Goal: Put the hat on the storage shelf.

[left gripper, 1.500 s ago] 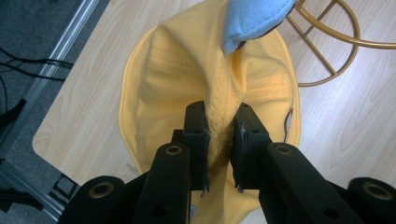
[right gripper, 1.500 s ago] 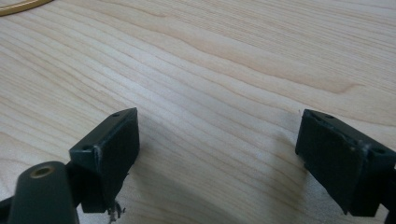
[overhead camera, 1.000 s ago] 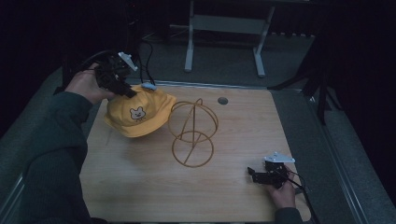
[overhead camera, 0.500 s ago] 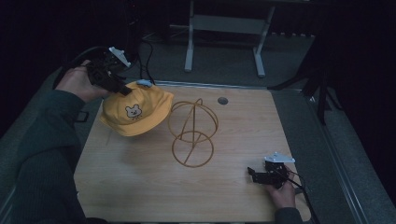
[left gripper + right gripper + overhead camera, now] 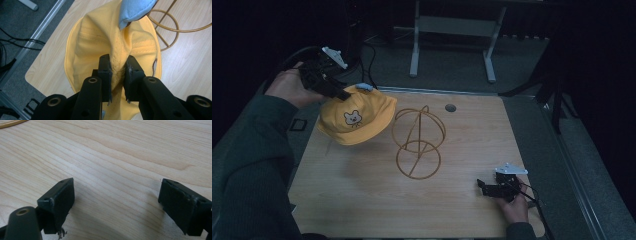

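Left tool [image 5: 343, 93]: at the 10 o'clock corner of the tabletop [image 5: 462, 210] in the high view, raised off the wood, jaws clamped on a pinched fold of yellow cloth; in the left gripper view the fold stands up between the two black jaws, with a pale blue tab [image 5: 135, 10] just past the pinch. Item held: yellow cap [image 5: 356, 120], bear face printed on the crown, hanging below and toward 4 o'clock from the tool, clear of the wood with its shadow beneath it. Next outward: wire hat stand [image 5: 418, 142], gold, a ring base lying flat on the tabletop with an upright globe of hoops over it, near the tabletop centre. Governing relation: the stand lies at about 3 to 4 o'clock from the cap, just beside its near edge, not touching; the stand's axis is vertical, so, as a judgement, the cap would have to travel sideways toward 3 o'clock and come down over the globe from above, opening downward. The left hand is plainly the nearer to both. Right tool [image 5: 486, 188]: low at the 5 o'clock corner, well apart from the stand, jaws spread wide with bare wood between them in the right gripper view, carrying nothing. Small dark round fitting [image 5: 450, 107] at 12 o'clock, set in the tabletop
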The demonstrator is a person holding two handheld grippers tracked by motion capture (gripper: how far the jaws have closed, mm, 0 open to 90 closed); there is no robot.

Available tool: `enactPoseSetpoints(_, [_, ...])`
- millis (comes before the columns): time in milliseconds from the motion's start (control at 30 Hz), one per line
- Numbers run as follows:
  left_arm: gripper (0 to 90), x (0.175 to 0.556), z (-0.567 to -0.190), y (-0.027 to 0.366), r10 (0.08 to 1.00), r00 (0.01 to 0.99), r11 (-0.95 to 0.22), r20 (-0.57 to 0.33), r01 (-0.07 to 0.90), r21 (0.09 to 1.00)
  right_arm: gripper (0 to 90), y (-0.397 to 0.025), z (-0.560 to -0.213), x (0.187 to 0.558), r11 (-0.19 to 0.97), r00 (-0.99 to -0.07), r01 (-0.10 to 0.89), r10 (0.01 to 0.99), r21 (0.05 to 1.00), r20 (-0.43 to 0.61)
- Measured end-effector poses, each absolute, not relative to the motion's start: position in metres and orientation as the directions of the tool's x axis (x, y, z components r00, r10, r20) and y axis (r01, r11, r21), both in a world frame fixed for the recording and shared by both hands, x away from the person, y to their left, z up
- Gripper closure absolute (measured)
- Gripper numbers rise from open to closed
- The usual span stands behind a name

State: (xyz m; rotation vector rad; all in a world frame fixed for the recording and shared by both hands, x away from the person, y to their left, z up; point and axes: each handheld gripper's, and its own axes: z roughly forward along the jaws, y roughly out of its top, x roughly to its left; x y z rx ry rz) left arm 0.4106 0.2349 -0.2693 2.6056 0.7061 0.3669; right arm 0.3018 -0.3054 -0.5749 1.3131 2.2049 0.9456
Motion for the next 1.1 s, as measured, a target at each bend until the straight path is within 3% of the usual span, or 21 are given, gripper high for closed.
enactPoseSetpoints(1100, [77.8, 0.399, -0.245, 0.233, 0.470, 0.877, -0.755, 0.102, 0.339, 0.562, 13.6, -0.305, -0.575, 0.302, 0.328, -0.476, 0.607, 0.880, 0.724, 0.000])
